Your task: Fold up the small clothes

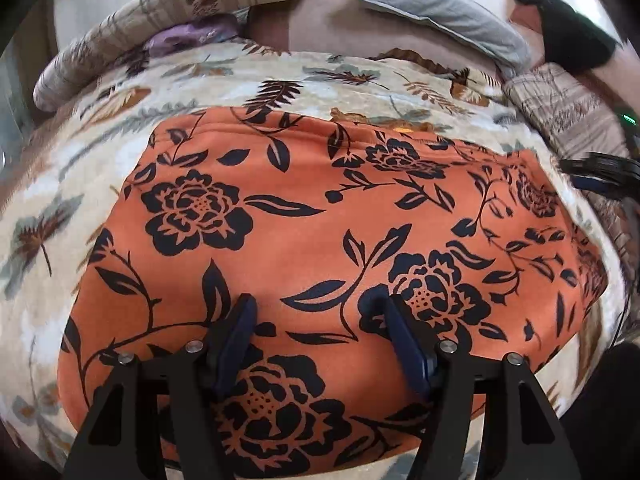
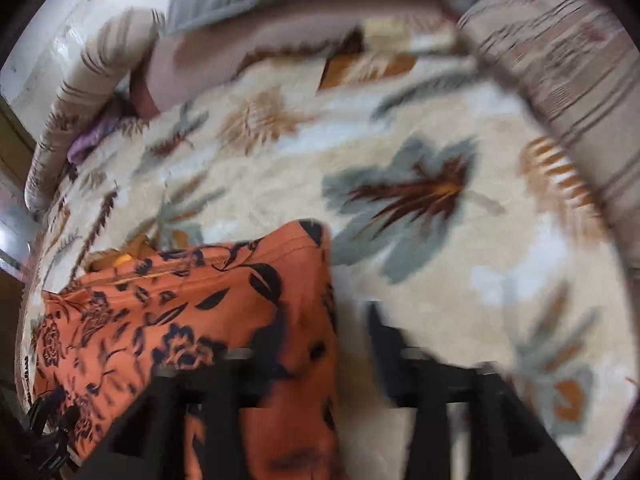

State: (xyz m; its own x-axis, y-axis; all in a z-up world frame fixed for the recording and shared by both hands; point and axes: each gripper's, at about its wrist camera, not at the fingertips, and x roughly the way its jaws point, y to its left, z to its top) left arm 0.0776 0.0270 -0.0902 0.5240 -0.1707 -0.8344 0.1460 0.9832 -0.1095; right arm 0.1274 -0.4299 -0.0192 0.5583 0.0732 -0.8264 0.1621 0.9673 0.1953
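An orange garment with a black flower print point(image 1: 320, 248) lies flat on a cream leaf-patterned blanket point(image 1: 120, 112). My left gripper point(image 1: 320, 312) is open just above the garment's near part, with nothing between its fingers. The right wrist view is blurred. It shows the garment's right edge point(image 2: 240, 300) at lower left. My right gripper point(image 2: 320, 328) is open over that edge, one finger over the cloth, the other over the blanket point(image 2: 440, 200). The right gripper also shows at the far right edge of the left wrist view point(image 1: 600, 172).
A grey pillow point(image 1: 432, 8) and striped rolled bedding point(image 1: 180, 20) lie at the back of the bed. A purple cloth point(image 1: 188, 36) sits at the back left. More striped bedding point(image 1: 568, 104) lies on the right. A dark garment point(image 1: 568, 36) is at the top right.
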